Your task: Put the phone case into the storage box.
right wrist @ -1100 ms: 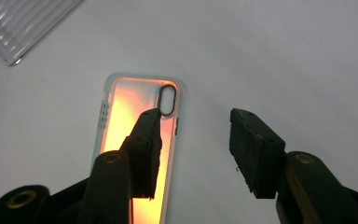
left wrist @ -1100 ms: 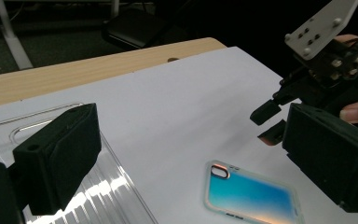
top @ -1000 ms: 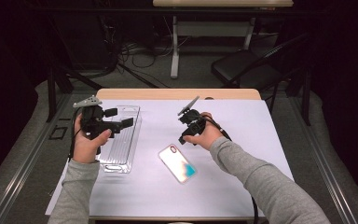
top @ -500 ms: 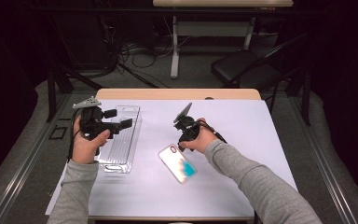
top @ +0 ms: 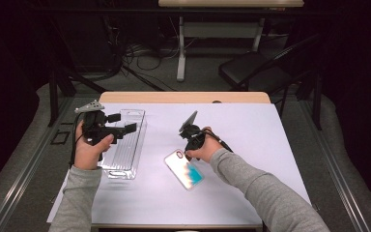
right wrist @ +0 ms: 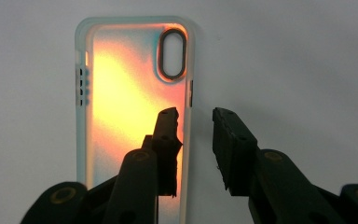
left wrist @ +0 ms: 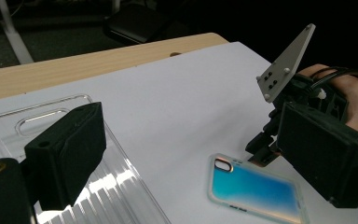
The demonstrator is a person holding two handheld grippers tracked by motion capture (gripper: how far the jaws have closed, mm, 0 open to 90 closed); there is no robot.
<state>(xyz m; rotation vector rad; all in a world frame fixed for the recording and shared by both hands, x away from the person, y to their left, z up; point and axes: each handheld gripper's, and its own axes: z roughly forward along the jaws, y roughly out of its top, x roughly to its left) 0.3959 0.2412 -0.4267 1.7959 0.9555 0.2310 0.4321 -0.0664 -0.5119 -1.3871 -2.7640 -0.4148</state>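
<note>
A phone case (top: pixel 184 169) with a blue-to-orange sheen lies flat on the white table cover (top: pixel 251 140), its camera cutout toward the far left. My right gripper (top: pixel 186 151) points down at the case's upper end. In the right gripper view the gripper (right wrist: pixel 196 114) is open and low over the case (right wrist: pixel 126 93): one jaw is above the case's right long edge, the other above bare table beside it. The left gripper (top: pixel 124 122) is held open above a clear plastic tray (top: pixel 125 162), with nothing between its jaws. The left gripper view shows the case (left wrist: pixel 256 189) and the right gripper (left wrist: pixel 261 156) at its corner.
The clear tray (left wrist: pixel 42 121) lies along the table's left side. A wooden table edge (top: pixel 183 97) runs along the far side. Beyond it stand a dark chair (top: pixel 251 70) and a desk leg (top: pixel 180 53), with cables on the floor.
My right gripper has come down and toward the phone case, ending with its jaws over the case's edge. The left gripper and the tray have stayed put.
</note>
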